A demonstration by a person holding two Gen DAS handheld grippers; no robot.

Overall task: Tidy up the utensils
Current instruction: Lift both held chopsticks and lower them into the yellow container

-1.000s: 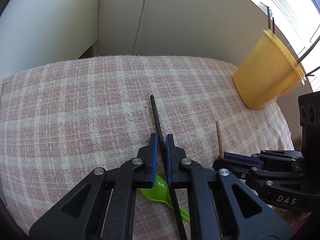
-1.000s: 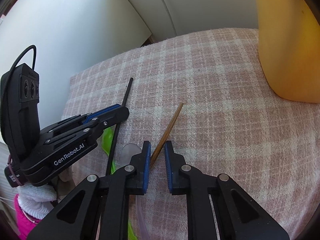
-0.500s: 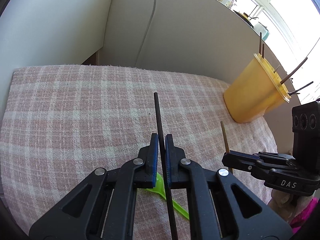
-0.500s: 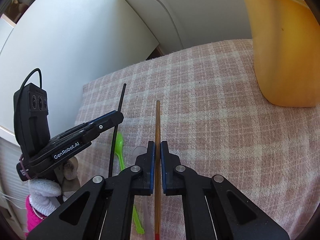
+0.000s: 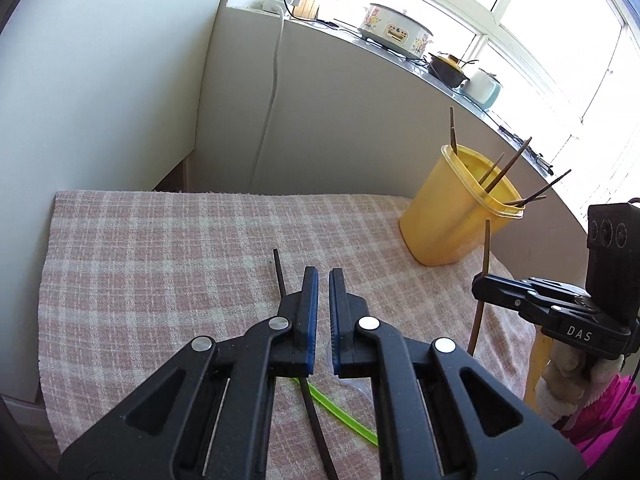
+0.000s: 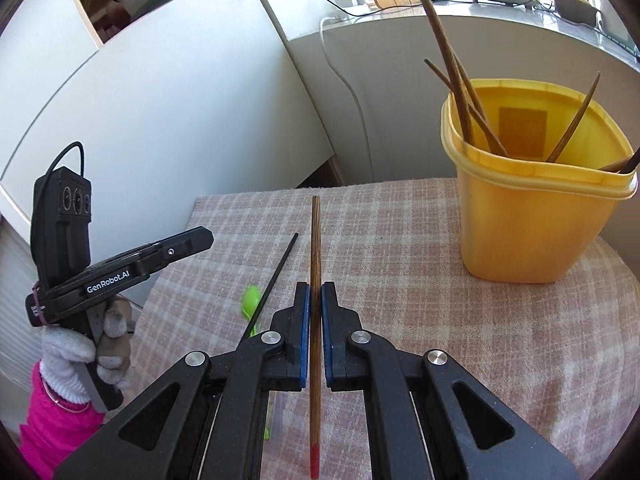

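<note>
My right gripper [image 6: 315,292] is shut on a brown wooden chopstick [image 6: 315,248] with a red end, held above the cloth and pointing forward; it also shows in the left wrist view [image 5: 482,276]. A yellow tub [image 6: 528,208] with several chopsticks in it stands ahead to the right, and shows in the left wrist view [image 5: 452,220]. My left gripper [image 5: 324,276] has a narrow empty gap between its pads. A black chopstick [image 5: 280,276] lies on the cloth under and left of it, also seen in the right wrist view [image 6: 276,276]. A green plastic spoon [image 6: 251,298] lies beside it.
A pink checked cloth [image 5: 160,264] covers the table. A grey wall [image 5: 340,128] stands behind it, with a sill holding a cooker pot [image 5: 394,30]. The table's right edge drops off past the tub.
My left gripper has let go of the black chopstick, which now lies on the cloth. Both grippers have risen. My right gripper closed on the brown chopstick and lifted it.
</note>
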